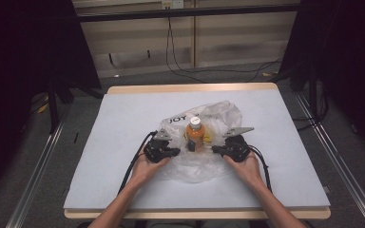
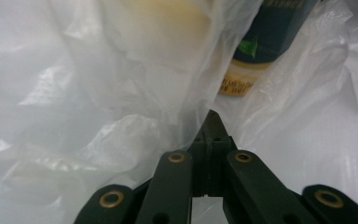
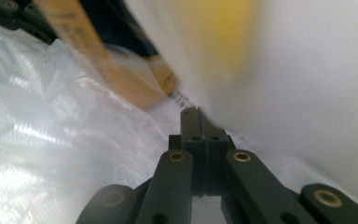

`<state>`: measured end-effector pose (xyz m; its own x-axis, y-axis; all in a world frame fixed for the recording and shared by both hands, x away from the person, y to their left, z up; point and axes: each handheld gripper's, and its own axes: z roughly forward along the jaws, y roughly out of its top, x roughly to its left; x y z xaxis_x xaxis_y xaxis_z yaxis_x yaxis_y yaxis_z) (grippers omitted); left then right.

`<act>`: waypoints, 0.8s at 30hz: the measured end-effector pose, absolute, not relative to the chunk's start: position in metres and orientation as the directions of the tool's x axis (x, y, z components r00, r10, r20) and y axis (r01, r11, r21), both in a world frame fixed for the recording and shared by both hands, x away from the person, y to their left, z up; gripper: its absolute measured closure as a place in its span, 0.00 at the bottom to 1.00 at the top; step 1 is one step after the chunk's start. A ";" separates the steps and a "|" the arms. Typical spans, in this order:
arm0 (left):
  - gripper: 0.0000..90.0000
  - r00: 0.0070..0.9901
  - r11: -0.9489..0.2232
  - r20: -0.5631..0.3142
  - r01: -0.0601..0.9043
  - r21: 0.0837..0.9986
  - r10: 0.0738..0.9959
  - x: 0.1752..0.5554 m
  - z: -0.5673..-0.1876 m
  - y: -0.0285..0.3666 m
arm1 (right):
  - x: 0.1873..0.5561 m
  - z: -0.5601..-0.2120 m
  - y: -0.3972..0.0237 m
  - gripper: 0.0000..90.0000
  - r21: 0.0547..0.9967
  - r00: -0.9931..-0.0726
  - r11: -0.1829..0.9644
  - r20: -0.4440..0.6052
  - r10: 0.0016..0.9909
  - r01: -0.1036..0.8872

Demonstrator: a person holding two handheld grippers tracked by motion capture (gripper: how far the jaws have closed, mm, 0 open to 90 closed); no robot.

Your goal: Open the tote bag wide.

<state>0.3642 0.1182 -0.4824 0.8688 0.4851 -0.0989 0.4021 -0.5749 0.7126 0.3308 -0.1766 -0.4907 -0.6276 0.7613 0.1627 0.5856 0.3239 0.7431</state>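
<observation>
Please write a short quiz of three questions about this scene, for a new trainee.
1. True or false: the bottle stands upright on the plastic bag.
2. What is each gripper closed on? A) the bottle cap B) the plastic bag C) nothing
3. On which side of the bottle is the left gripper in the high view?

Key:
1. True; its white cap points up.
2. B. In the gripper views, the jaws of the left gripper and the right gripper are together with the bag film pinched at their tips.
3. On its left; the right gripper is on its right.
</observation>
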 end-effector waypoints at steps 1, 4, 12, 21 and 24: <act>1.00 0.871 -0.578 -0.101 0.401 0.711 0.480 0.363 -0.482 0.119 | 0.328 -0.490 -0.178 1.00 0.741 -0.626 0.320 0.170 0.761 0.590; 1.00 0.891 -0.614 -0.089 0.376 0.694 0.445 0.356 -0.479 0.122 | 0.321 -0.489 -0.179 1.00 0.730 -0.630 0.333 0.169 0.758 0.597; 1.00 0.902 -0.629 -0.099 0.369 0.684 0.421 0.339 -0.477 0.141 | 0.299 -0.483 -0.187 1.00 0.698 -0.650 0.388 0.146 0.745 0.602; 1.00 0.908 -0.551 -0.101 0.332 0.766 0.407 0.329 -0.453 0.153 | 0.288 -0.474 -0.200 1.00 0.736 -0.662 0.361 0.156 0.733 0.573; 1.00 0.916 -0.518 -0.096 0.304 0.800 0.389 0.322 -0.440 0.155 | 0.283 -0.461 -0.196 1.00 0.769 -0.683 0.334 0.176 0.709 0.545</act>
<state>0.3216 0.1552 -0.4401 0.9161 0.3892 -0.0958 0.3037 -0.5180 0.7996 0.2827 -0.1959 -0.4608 -0.6830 0.7089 0.1759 0.5451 0.3344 0.7688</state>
